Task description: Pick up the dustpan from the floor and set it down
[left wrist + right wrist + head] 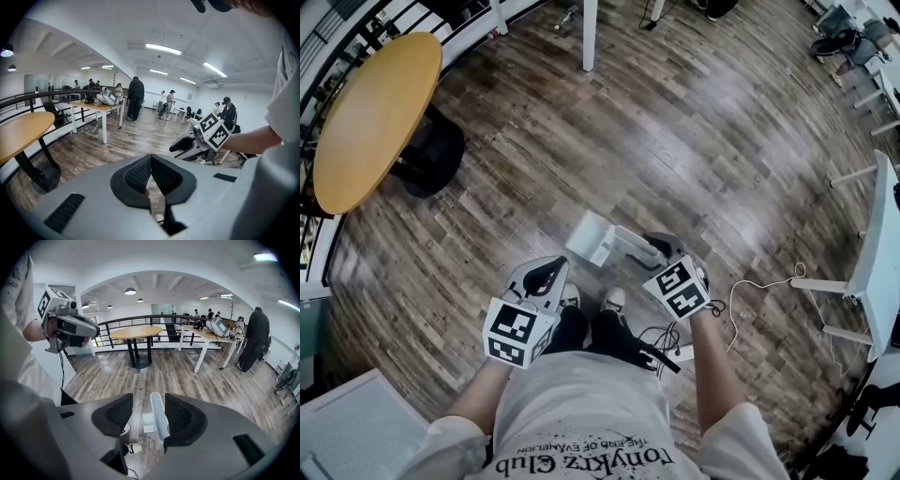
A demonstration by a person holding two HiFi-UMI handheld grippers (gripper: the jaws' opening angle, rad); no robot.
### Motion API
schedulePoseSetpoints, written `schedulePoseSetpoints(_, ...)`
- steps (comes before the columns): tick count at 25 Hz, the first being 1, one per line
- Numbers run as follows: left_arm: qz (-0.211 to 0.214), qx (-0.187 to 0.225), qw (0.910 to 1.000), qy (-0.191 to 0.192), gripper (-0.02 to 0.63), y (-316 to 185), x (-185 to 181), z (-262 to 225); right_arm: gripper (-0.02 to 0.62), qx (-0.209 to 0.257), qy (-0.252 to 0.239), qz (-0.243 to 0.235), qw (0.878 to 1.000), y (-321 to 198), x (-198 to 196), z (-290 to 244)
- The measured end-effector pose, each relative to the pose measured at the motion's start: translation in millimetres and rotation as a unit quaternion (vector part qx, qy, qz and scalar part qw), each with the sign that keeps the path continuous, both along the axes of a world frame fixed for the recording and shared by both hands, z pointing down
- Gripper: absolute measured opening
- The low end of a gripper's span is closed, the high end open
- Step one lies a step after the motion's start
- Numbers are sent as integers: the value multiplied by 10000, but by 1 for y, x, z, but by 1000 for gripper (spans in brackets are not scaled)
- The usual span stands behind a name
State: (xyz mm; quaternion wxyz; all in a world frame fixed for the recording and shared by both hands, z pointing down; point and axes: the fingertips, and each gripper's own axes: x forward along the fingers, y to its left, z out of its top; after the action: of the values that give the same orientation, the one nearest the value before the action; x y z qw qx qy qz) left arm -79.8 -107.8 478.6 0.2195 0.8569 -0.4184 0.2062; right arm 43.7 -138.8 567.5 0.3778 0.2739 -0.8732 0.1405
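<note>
1. The left tongs (546, 274) are closed tight, with nothing between them.
2. The right tongs (662, 247) stand wide open around the dustpan's white handle (158, 416), gripping nothing.
3. The dustpan (589, 237) sits on the wood floor (694, 141) just ahead of the right tongs.

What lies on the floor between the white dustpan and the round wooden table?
Nothing: in the head view only bare wood floor lies between the dustpan and the table.
</note>
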Motion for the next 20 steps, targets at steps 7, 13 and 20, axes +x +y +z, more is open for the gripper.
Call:
schedulePoseSetpoints(7,-94,201,9997,120,23,4,4,-24,137,361,-376,480,9975,9,-1,-54)
schedulePoseSetpoints(13,-218,451,9986,186,23,6,7,-42,69,639,-710,815,9921,22,5,-97)
schedulePoseSetpoints(20,-183,545,9980,262,23,10,13,-52,29,792,-865,1041,9876,28,8,-110)
